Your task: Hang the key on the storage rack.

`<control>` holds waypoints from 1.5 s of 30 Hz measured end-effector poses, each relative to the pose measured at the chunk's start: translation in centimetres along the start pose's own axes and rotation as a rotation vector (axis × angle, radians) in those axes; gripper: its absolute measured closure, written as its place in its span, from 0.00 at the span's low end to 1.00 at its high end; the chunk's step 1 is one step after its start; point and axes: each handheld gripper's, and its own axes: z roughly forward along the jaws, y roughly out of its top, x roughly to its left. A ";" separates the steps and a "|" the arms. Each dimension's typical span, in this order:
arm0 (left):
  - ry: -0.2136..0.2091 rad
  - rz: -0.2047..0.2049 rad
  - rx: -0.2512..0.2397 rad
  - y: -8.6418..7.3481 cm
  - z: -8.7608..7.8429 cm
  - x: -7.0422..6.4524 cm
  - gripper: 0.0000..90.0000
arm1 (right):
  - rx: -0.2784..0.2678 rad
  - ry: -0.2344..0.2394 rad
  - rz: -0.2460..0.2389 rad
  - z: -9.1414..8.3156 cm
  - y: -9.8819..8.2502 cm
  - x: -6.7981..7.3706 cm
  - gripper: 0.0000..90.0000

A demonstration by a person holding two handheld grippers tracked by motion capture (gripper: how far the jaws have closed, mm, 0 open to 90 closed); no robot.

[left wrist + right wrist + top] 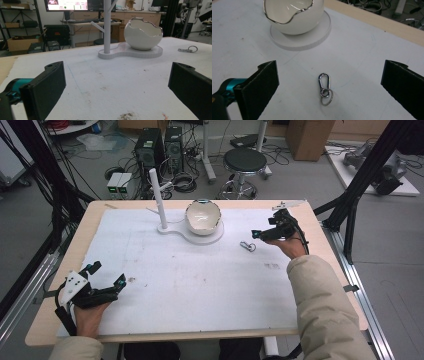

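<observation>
At the lower left of the high view, the left gripper (106, 275) rests low over the near edge of the white-covered counter (200, 290), its jaws spread wide with nothing between them. In the left gripper view a small dark smudge of dirt (126, 115) lies on the cover just ahead of those jaws.

Right of centre in the high view, the right gripper (255, 234) hangs above the counter with its jaws also wide apart and empty. Just to its left lies the metal clip with its ring (247, 246), flat on the cover; in the right gripper view the clip sits in the lower middle of the frame, between the two jaws but touching neither.

Farther back, at upper centre, the white egg-shaped bowl (203, 217) sits on a white base (210, 238), and a white branched post (157, 197) rises upright from the left end of that base.
</observation>
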 end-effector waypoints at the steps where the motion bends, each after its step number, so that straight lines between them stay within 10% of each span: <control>1: 0.000 0.001 0.002 0.0 0.0 0.0 0.02 | 0.016 0.001 0.001 0.4 0.0 -0.2 0.01; 23: -0.001 -0.003 0.000 0.0 0.0 0.0 0.02 | 0.314 0.058 0.080 5.5 -1.7 -1.8 0.08; 35: -0.001 0.000 0.002 0.0 0.0 0.0 0.02 | 0.383 0.111 0.164 5.8 -2.1 -2.5 0.47; 45: -0.002 0.002 0.001 0.0 0.0 0.0 0.02 | 0.407 0.110 0.136 5.9 -2.0 -2.2 0.77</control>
